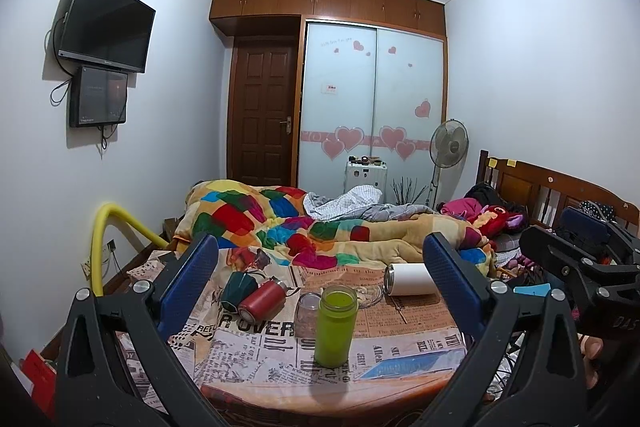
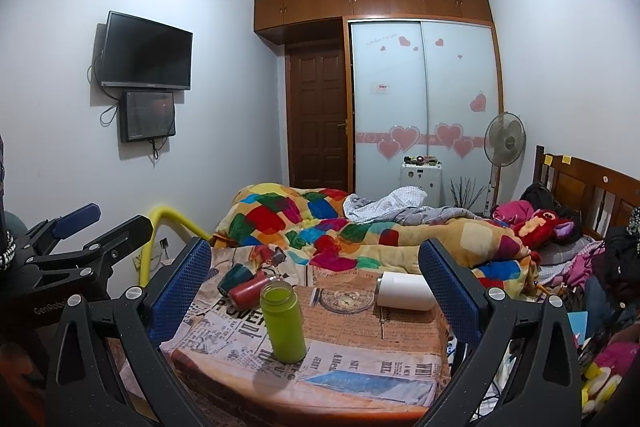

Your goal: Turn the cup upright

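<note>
A green cup (image 1: 335, 325) (image 2: 283, 321) stands upright, open end up, near the front of a table covered with a newspaper-print cloth (image 1: 256, 351) (image 2: 360, 355). A white cup (image 1: 408, 279) (image 2: 405, 291) lies on its side at the far right. A red bottle (image 1: 262, 301) (image 2: 248, 291) and a dark green cup (image 1: 237, 287) (image 2: 234, 277) lie on their sides at the far left. My left gripper (image 1: 320, 291) is open and empty, held back from the table. My right gripper (image 2: 316, 287) is open and empty too.
A clear glass jar (image 1: 307, 315) stands just behind the green cup. A glass dish (image 2: 346, 300) (image 1: 370, 294) sits mid-table. Behind the table is a bed with a colourful quilt (image 1: 280, 223). The other gripper shows at the right edge (image 1: 580, 263) and at the left edge (image 2: 76, 247).
</note>
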The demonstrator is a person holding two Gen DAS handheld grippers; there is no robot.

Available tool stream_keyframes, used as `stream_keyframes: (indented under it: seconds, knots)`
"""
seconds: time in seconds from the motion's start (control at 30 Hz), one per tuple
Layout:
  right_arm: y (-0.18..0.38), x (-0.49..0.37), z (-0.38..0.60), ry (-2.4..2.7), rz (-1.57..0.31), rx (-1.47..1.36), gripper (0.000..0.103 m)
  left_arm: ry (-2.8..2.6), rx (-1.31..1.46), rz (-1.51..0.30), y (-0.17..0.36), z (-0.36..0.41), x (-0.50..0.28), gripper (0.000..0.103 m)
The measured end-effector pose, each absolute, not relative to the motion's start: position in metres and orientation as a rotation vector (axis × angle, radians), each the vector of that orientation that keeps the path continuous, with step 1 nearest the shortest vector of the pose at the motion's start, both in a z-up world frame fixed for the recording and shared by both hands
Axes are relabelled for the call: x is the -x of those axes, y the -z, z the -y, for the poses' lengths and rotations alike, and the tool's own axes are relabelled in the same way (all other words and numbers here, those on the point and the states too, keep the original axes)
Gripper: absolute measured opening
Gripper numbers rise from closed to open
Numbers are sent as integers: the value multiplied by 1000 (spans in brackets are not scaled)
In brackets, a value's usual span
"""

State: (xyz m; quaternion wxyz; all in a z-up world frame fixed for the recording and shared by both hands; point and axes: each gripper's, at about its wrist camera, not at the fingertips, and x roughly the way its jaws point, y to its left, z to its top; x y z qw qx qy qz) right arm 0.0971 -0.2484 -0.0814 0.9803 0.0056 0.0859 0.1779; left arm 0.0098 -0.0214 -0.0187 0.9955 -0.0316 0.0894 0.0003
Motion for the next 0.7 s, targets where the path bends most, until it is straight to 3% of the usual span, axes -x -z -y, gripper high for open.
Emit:
stream_keyframes:
  seconds: [0.7]
  knots:
    - [81,-97,247,-360,-173,-9,103,9,70,-188,19,25,-14,103]
